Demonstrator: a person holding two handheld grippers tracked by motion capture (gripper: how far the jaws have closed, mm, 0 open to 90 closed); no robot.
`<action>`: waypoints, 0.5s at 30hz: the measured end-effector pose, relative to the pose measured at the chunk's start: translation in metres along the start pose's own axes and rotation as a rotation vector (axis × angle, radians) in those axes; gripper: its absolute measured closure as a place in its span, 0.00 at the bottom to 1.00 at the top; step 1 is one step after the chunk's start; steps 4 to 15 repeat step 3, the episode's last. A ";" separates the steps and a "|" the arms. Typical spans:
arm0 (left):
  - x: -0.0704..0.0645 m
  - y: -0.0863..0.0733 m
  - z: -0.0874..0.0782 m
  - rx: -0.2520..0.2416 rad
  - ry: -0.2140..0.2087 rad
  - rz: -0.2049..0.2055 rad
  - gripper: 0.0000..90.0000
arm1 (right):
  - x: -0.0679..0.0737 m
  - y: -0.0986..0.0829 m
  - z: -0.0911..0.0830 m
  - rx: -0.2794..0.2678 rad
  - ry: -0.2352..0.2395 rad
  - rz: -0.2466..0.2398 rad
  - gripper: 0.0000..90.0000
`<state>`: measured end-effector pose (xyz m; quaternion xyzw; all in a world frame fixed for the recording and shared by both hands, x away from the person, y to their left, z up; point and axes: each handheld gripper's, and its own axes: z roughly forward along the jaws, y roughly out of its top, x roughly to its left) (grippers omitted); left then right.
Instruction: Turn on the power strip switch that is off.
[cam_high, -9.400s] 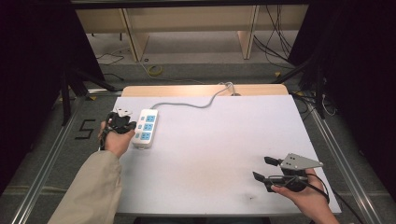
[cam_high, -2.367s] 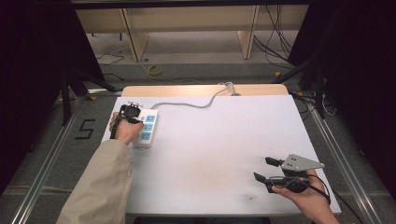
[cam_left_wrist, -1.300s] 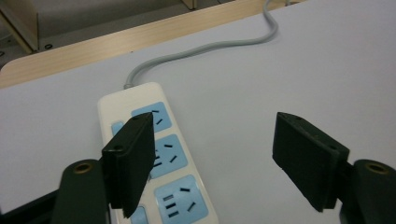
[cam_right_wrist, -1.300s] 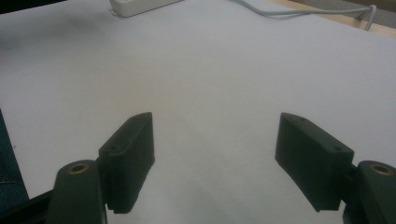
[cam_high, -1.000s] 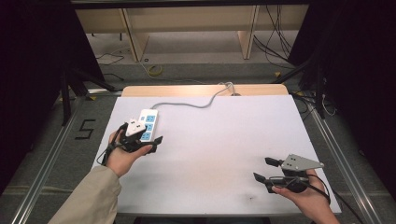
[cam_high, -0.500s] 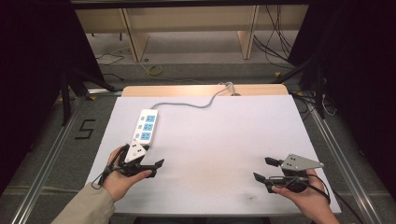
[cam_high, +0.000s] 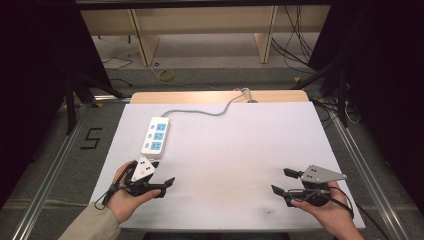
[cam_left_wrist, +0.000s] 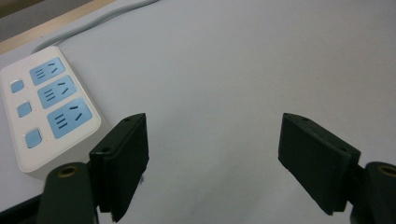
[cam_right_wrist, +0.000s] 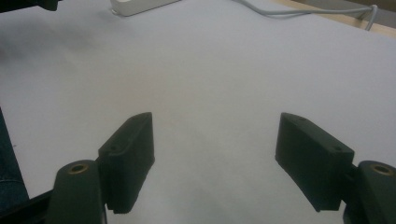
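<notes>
At the near left corner of the white tabletop we see the left hand-held gripper, jaws spread wide and empty. Just beyond it lies the white three-outlet power strip with blue sockets. We see the right hand-held gripper likewise spread and empty, well apart.

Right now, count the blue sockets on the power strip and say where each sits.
3. All are on the power strip: one blue socket at the cable end, one in the middle, and one at the end nearest the left claw. None looks hidden.
</notes>
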<state>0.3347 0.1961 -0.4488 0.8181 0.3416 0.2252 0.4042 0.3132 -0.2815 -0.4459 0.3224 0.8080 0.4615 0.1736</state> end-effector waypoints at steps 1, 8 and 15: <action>-0.001 0.000 0.000 0.000 -0.001 -0.001 0.27 | 0.000 0.000 0.000 -0.001 0.000 0.001 0.32; -0.002 0.001 0.001 0.003 -0.008 -0.001 0.27 | 0.000 0.000 0.000 0.001 0.000 0.002 0.32; -0.002 0.001 0.001 0.003 -0.008 -0.001 0.27 | 0.000 0.000 0.000 0.001 0.000 0.002 0.32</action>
